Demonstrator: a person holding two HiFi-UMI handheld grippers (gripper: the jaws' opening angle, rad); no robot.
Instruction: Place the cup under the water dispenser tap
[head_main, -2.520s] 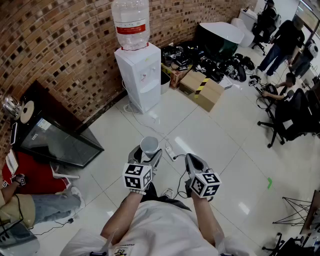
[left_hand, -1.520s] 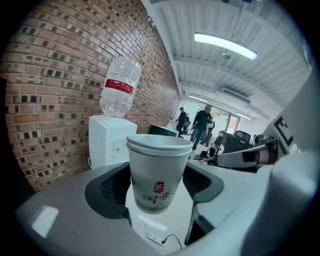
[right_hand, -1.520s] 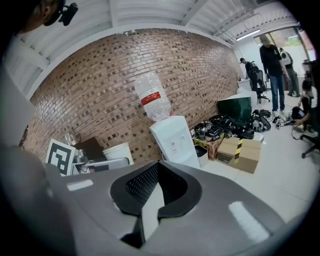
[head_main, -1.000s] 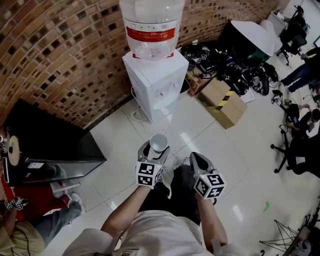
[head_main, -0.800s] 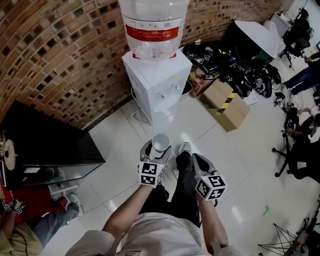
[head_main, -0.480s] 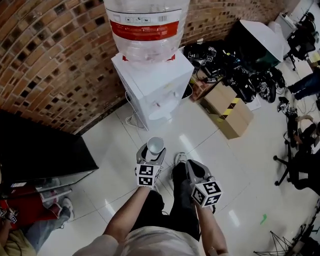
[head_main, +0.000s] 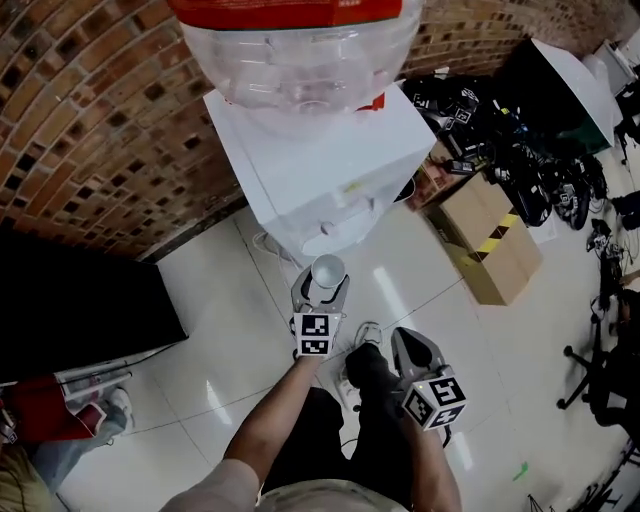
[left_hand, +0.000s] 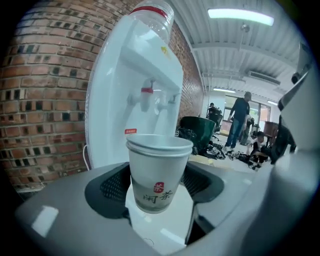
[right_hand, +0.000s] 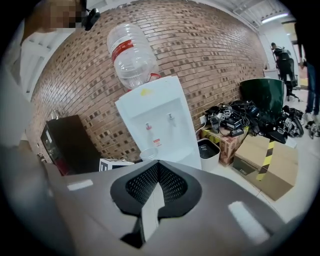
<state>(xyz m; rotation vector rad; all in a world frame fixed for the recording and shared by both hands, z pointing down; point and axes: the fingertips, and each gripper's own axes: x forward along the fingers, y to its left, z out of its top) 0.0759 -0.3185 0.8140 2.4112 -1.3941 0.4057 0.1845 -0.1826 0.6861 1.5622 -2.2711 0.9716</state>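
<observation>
The left forearm (head_main: 272, 432) reaches toward twelve o'clock. The left gripper (head_main: 322, 292) grips a cup (head_main: 327, 270) upright between its jaws. At its four o'clock, the right gripper (head_main: 410, 343) points toward eleven, jaws together, empty.

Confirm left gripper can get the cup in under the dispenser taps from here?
Probably yes. The left gripper holds the cup upright in its fingers, facing the water dispenser front. The taps sit beyond and above the rim, nothing between. The right gripper hangs back, clear of that path.
</observation>
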